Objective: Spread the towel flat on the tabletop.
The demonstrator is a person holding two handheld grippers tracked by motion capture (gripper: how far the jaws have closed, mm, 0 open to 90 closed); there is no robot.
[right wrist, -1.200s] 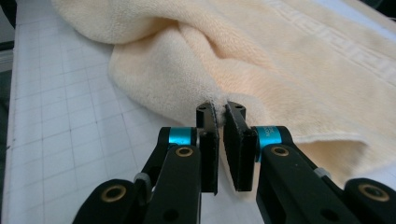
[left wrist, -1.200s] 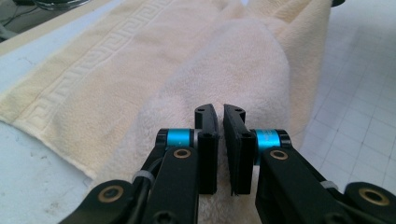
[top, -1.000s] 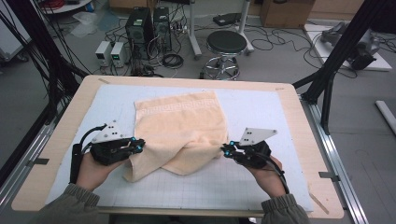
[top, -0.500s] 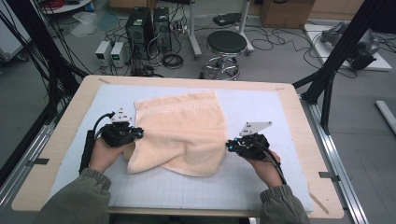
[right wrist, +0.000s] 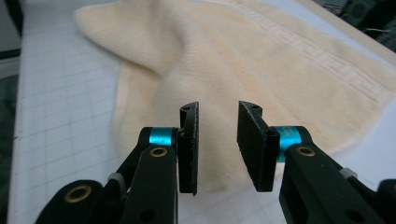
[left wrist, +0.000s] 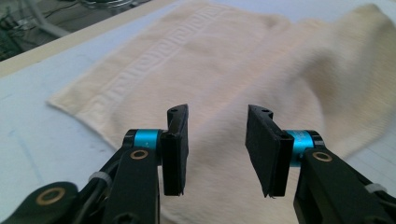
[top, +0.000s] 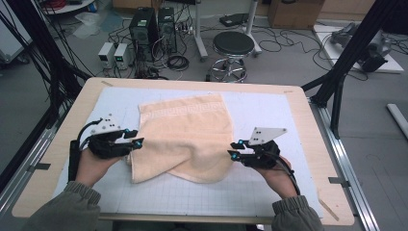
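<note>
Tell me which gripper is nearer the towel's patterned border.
Left. The left gripper sits at the towel's left edge, just below the patterned border; the right gripper is by the lower right edge, farther away.

Fluffy cloth towel (top: 185, 134); matt wooden table (top: 308, 120)

Both tongs just opened, near towel (top: 185, 139) edge let go, folded.

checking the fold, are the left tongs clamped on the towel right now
No: in the left gripper view the left tongs stand apart with a clear gap, the peach towel lying beyond them, unpinched.
</note>
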